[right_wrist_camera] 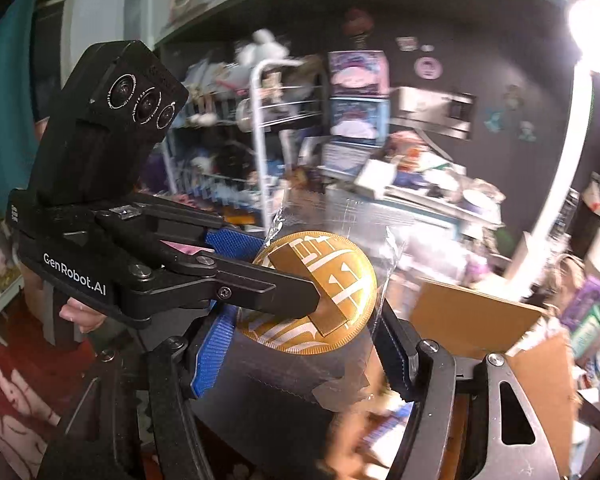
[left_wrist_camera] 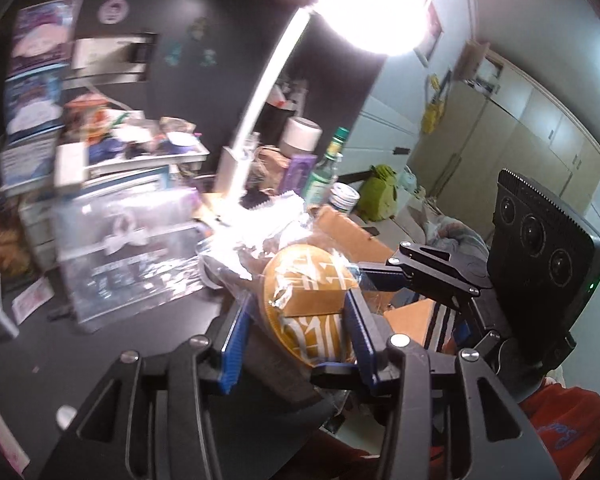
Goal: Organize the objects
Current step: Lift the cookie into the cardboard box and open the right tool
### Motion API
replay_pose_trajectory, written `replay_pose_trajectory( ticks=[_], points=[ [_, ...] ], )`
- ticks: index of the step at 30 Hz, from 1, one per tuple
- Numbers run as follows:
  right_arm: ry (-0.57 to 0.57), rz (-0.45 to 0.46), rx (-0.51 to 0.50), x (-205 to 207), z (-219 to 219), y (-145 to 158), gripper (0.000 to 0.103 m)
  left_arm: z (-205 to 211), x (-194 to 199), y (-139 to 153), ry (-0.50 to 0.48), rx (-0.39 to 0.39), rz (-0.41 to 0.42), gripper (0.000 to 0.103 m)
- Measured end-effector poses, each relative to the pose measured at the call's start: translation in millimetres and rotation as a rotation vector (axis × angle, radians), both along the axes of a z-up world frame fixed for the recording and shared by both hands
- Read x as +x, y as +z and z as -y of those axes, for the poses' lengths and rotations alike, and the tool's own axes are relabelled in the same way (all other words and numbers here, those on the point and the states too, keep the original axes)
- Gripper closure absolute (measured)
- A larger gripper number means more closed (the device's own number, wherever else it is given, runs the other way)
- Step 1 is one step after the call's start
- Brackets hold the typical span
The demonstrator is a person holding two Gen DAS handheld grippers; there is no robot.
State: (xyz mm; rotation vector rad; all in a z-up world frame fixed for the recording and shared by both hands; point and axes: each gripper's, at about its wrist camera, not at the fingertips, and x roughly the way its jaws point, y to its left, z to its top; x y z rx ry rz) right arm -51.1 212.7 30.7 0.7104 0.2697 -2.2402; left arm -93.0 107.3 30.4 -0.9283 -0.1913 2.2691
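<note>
A large gold disc [left_wrist_camera: 308, 304] with white markings, wrapped in clear plastic, sits in the lower centre of both views, held up off the dark desk [left_wrist_camera: 112, 340]. In the left wrist view, the left gripper [left_wrist_camera: 296, 312] has its blue-padded fingers [left_wrist_camera: 358, 328] pressed against either side of the disc, pinching it. The right gripper [left_wrist_camera: 384, 280] reaches in from the right edge, with its tip at the disc's far rim.

In the right wrist view, the right gripper [right_wrist_camera: 300, 344] has its jaws closed around a black tape-wrapped roll [right_wrist_camera: 292, 392], with the gold disc [right_wrist_camera: 332, 280] lying against the roll's top end. The left gripper [right_wrist_camera: 292, 280] crosses in from the left and blocks part of the disc's face.

Behind, a brown cardboard box [left_wrist_camera: 352, 232] stands just past the disc. Farther back are a green glass bottle [left_wrist_camera: 324, 172], a bright white desk lamp [left_wrist_camera: 268, 92] whose glare washes out the upper centre, and blurred clutter at upper left.
</note>
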Motion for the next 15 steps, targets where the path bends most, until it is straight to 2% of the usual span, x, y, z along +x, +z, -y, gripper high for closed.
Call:
replay_pose_trajectory(
  ticks=[6, 12, 14, 15],
  points=[
    [-0.072, 0.047, 0.017, -20.6, -49.2, -5.1, 0.04, -46.5, -22.6, -7.7, -0.054, -0.038, 0.049, 0.06],
    [-0.089, 0.092, 0.039, -33.2, -69.3, -20.2, 0.04, -65.1, -30.4, -19.0, -0.054, -0.095, 0.077, 0.059],
    [-0.101, 0.094, 0.056, -34.8, -71.7, -24.1, 0.037, -67.4, -30.5, -19.8, -0.037, -0.133, 0.068, 0.045],
    [-0.116, 0.091, 0.073, -35.5, -72.2, -25.9, 0.035, -65.9, -30.5, -19.0, -0.026, -0.143, 0.059, 0.031]
  ],
)
